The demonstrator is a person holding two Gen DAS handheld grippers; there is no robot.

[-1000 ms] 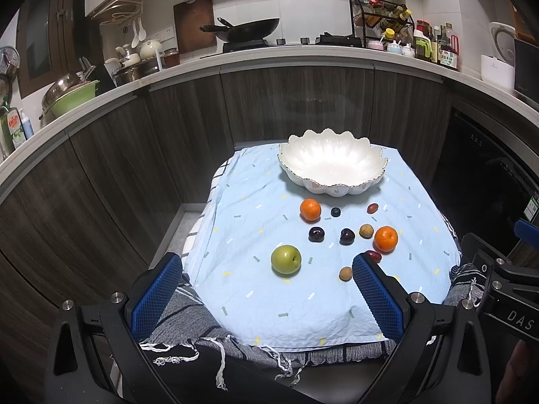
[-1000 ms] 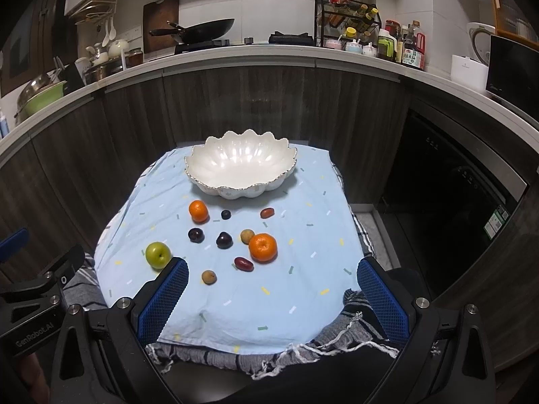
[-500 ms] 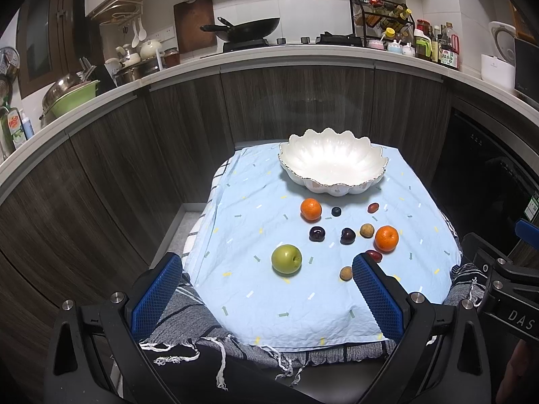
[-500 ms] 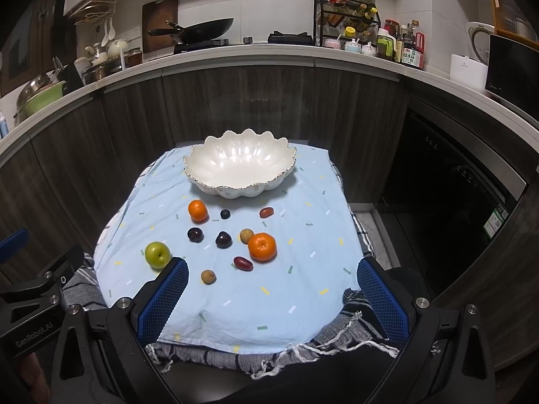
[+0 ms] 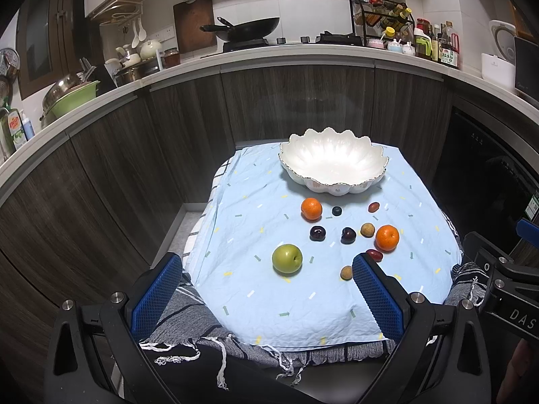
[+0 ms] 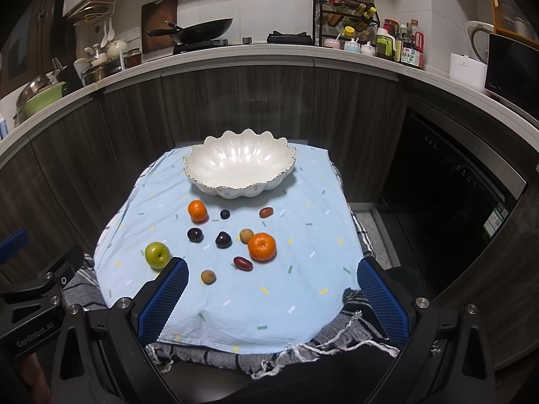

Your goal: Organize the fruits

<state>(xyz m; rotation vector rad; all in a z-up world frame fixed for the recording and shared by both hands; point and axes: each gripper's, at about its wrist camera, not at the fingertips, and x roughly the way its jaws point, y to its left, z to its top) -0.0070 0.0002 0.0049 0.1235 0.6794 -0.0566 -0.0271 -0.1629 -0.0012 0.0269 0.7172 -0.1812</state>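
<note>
Nothing is gathered yet: the scalloped white bowl (image 5: 333,168) stands empty at the far edge of the blue cloth (image 5: 249,289), and the fruits lie loose before it. Both your left tongs (image 5: 266,289) and right tongs (image 6: 269,298) hover released at the near edge. I think the green apple (image 5: 287,258) is the easiest first pick; the small dark fruits, perhaps plums, need finer aim.

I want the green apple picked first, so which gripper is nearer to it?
Left. The green apple lies just ahead of the open left gripper, between its fingers. For the open right gripper the apple sits off to the left, outside its left finger.
</note>
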